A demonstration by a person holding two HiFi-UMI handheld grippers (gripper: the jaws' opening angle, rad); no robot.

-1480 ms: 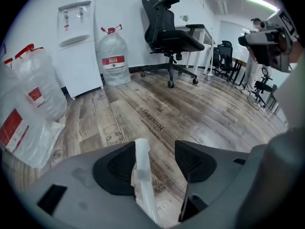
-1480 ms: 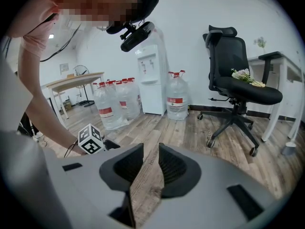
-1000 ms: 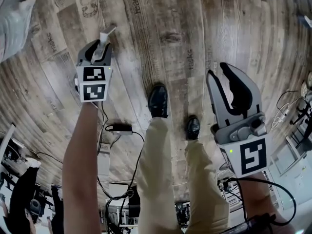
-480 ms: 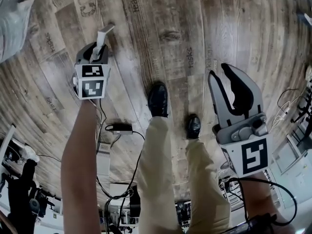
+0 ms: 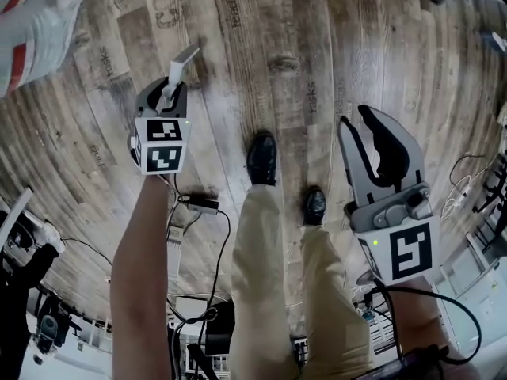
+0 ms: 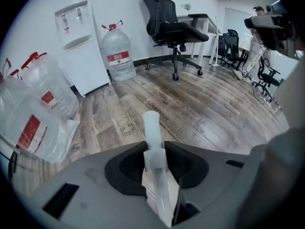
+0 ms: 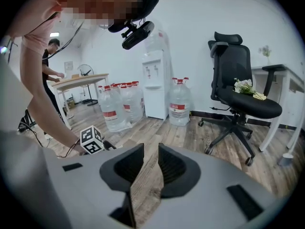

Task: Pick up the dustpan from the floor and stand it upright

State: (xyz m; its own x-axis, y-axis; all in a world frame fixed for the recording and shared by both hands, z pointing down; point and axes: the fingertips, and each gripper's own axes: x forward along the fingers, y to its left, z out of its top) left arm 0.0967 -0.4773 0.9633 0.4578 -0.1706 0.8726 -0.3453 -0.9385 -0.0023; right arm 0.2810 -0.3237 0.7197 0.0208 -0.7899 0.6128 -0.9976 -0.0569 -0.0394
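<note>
My left gripper (image 5: 169, 95) is shut on a white tubular handle (image 5: 182, 62) that sticks out past its jaws over the wood floor. In the left gripper view the handle (image 6: 152, 128) runs up between the dark pads (image 6: 129, 165) of the left gripper (image 6: 154, 156), with a clip-like collar at the pinch. The pan part of a dustpan is not visible in any view. My right gripper (image 5: 379, 147) hangs open above the floor at the right, nothing between its jaws; the right gripper view shows only floor in the gap of the right gripper (image 7: 146, 166).
The person's two black shoes (image 5: 261, 157) stand between the grippers, with a power adapter and cables (image 5: 202, 204) behind. Bagged water bottles (image 6: 38, 109), a water dispenser (image 6: 76, 42) and a black office chair (image 6: 174, 30) stand ahead. A desk (image 7: 281, 80) is at the right.
The left gripper, still shut on the white handle, has shifted slightly right and lower in the head view. A bagged bottle has come into view at top left. The right gripper has barely moved.
</note>
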